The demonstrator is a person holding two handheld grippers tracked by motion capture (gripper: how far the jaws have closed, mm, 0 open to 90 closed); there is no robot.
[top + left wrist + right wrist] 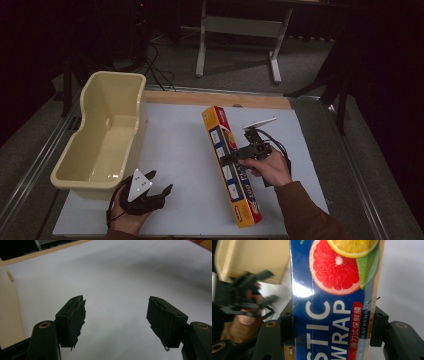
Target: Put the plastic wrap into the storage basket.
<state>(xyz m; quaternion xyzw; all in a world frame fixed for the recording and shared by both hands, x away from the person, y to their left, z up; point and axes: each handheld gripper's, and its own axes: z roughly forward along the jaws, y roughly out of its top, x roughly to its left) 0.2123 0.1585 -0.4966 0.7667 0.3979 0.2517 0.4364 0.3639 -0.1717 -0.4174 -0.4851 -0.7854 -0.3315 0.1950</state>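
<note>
A long orange and blue plastic wrap box (pixel 218 131) stretches from the middle of the white table toward the front edge. My right gripper (pixel 229 159) is shut across its middle, coming from the right. In the right gripper view the jaws press both sides of the box (pixel 332 277), by the grapefruit picture; my right gripper (pixel 334 325) holds it firmly. Whether the box rests on the table I cannot tell. My left gripper (pixel 160 182) stands open near the front left, beside the tub; nothing lies between the jaws of my left gripper (pixel 116 315).
A cream plastic tub (pixel 90 182) stands empty at the table's left side, also in the left gripper view as the tub (pixel 7 310). The white mat (pixel 175 135) ends at a wooden strip (pixel 215 98) at the back. A metal table frame (pixel 201 55) stands on the floor beyond.
</note>
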